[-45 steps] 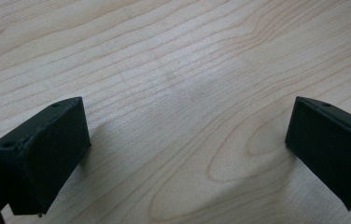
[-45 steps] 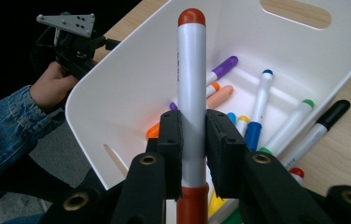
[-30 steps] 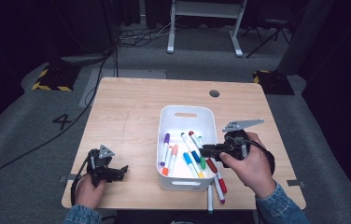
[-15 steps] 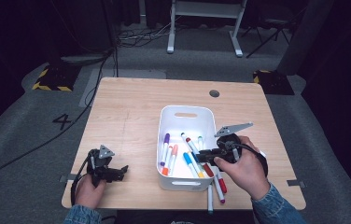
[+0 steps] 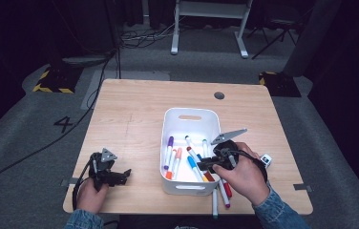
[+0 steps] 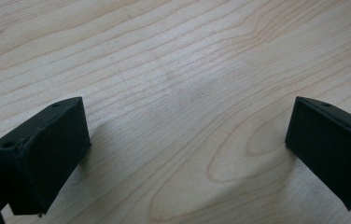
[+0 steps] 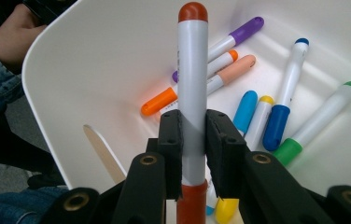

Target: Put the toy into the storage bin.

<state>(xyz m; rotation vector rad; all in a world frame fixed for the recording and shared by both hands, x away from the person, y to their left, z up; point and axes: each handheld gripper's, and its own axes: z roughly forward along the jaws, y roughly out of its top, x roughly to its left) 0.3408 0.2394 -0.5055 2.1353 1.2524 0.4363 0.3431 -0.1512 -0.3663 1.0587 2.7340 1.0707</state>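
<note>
Right gripper [image 7: 193, 140] pinches a red-capped marker [image 7: 192, 70] over the white bin [image 5: 187, 117] – left gripper [image 5: 120, 175], jaws spread, rests near the desk's [image 5: 134, 109] front-left corner

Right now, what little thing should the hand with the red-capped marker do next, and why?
Probably open its jaws. The right gripper is shut on the red-capped marker, which already hangs over the white bin above the other markers, so letting go should drop it in.
</note>
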